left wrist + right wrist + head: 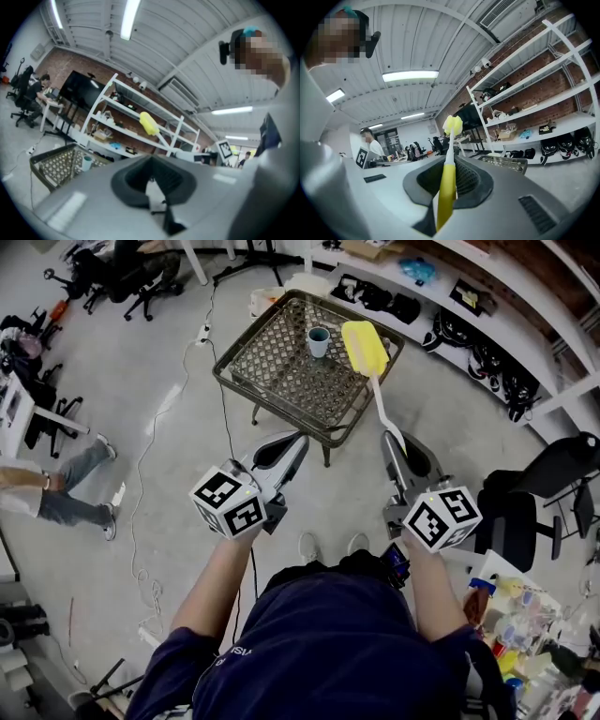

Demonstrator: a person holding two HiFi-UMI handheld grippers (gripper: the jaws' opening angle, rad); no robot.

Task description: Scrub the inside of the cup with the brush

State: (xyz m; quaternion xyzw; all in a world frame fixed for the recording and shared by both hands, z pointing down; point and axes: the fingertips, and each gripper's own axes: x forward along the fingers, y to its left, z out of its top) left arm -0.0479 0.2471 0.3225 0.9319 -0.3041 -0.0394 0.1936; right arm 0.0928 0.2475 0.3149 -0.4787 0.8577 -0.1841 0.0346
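Note:
A blue-green cup stands on the wicker table, well ahead of both grippers. My right gripper is shut on the handle of the brush; its yellow head hovers over the table just right of the cup. In the right gripper view the yellow handle runs up between the jaws to the brush head. My left gripper is held in the air short of the table, shut with nothing in it. From the left gripper view the cup shows far off at the left.
White shelving with bags runs behind the table. Office chairs stand at the back left, a black chair at the right. A seated person's legs are at the left. Cables trail across the floor.

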